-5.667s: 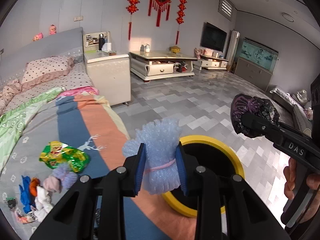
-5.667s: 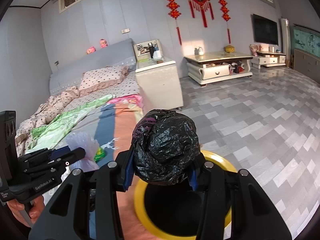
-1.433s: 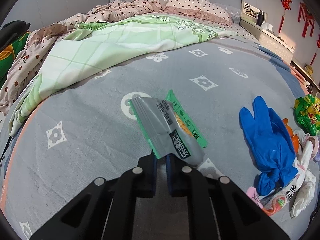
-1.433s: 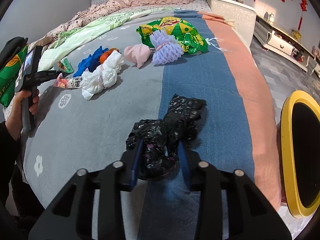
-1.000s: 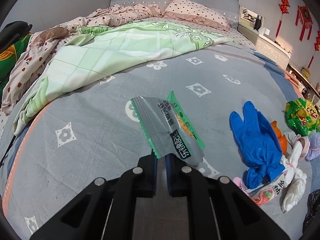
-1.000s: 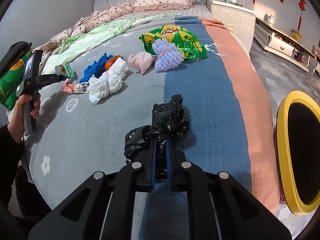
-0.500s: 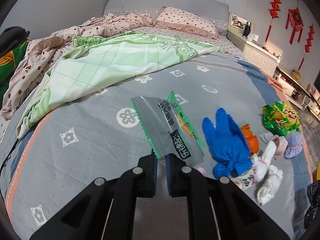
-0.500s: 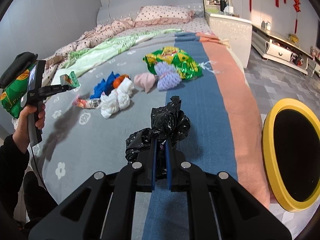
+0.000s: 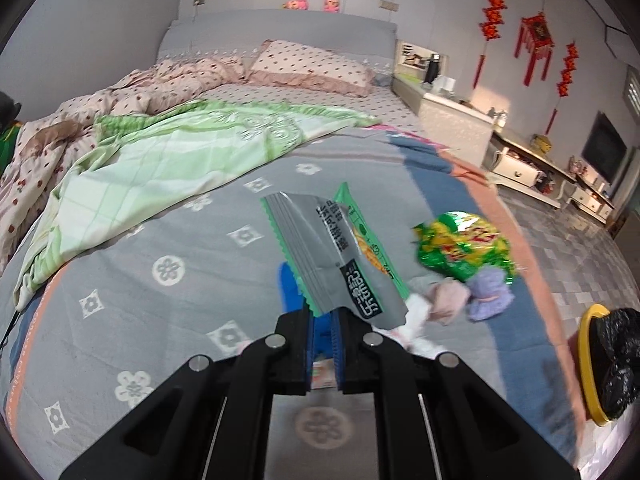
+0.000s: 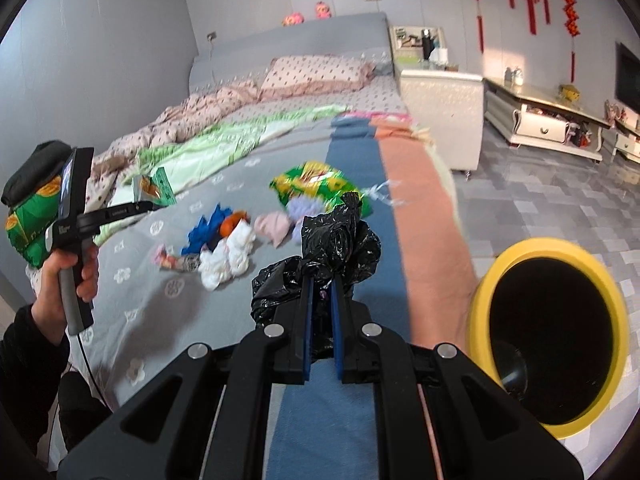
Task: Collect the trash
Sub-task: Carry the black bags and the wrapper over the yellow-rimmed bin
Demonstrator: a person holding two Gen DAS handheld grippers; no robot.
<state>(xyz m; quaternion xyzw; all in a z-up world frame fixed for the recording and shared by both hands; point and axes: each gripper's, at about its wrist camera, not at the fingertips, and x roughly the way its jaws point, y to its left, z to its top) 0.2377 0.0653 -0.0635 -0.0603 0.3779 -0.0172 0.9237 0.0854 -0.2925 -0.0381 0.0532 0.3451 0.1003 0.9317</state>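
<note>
My left gripper [image 9: 323,316] is shut on a silver and green snack wrapper [image 9: 328,252] and holds it above the grey bedspread; it also shows in the right wrist view [image 10: 150,206] at the left. My right gripper [image 10: 321,280] is shut on a crumpled black plastic bag [image 10: 332,248], lifted over the bed's blue stripe. The yellow-rimmed trash bin [image 10: 552,332] stands on the floor right of the bed; in the left wrist view its rim [image 9: 586,364] shows behind the black bag [image 9: 616,360].
On the bed lie a green-yellow snack bag [image 10: 316,188], a lilac foam net [image 10: 304,206], a pink wad [image 10: 274,228], a blue glove [image 10: 206,230], an orange piece [image 10: 232,222], white tissue [image 10: 230,258] and a small wrapper [image 10: 176,260]. A white nightstand [image 10: 440,112] stands beyond.
Both grippers have risen and swung right with their loads. The bin has come closer in the right wrist view and the black bag now shows at the left wrist view's right edge.
</note>
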